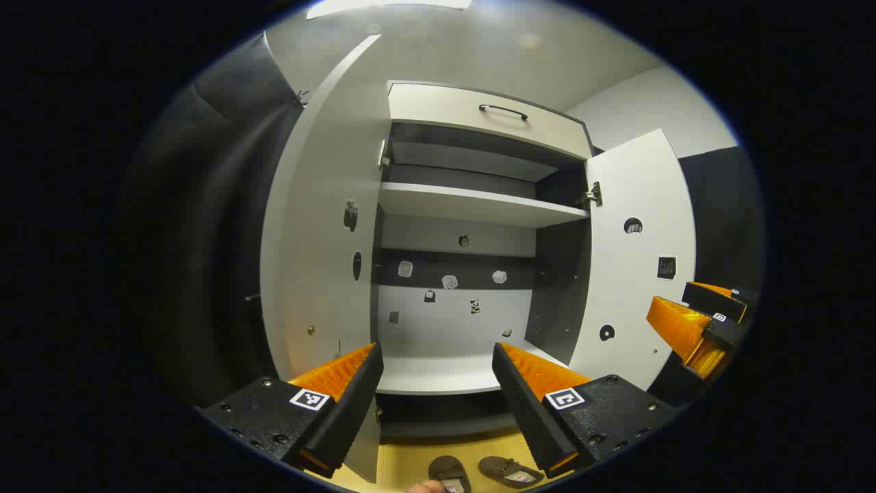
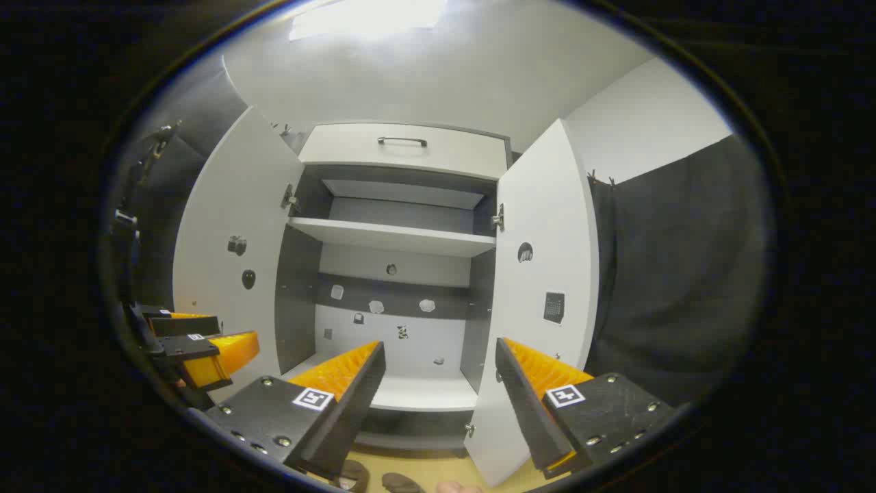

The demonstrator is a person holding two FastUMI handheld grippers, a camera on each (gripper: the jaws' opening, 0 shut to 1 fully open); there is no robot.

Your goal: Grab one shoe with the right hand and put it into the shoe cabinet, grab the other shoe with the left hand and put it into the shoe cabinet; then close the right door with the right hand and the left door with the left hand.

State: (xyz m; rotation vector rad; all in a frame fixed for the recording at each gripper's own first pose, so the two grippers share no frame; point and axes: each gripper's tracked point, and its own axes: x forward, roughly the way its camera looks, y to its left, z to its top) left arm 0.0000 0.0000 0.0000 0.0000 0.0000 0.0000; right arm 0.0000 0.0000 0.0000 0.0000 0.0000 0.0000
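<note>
I see white laminate shoe cabinet (image 1: 472, 205), doors wide | two flat brown shoes (image 1: 510, 471) on wooden floor (image 1: 410, 459) | left gripper (image 1: 438, 359), right gripper (image 2: 441, 356) both released

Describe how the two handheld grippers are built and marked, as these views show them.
Each gripper, left and right, has two long wedge-shaped fingers with ribbed inner faces, set on blocky black textured mounts fastened with round screws. Each mount carries a small square black-and-white tag on top. No cables, sleeves or other clothing can be made out.
</note>
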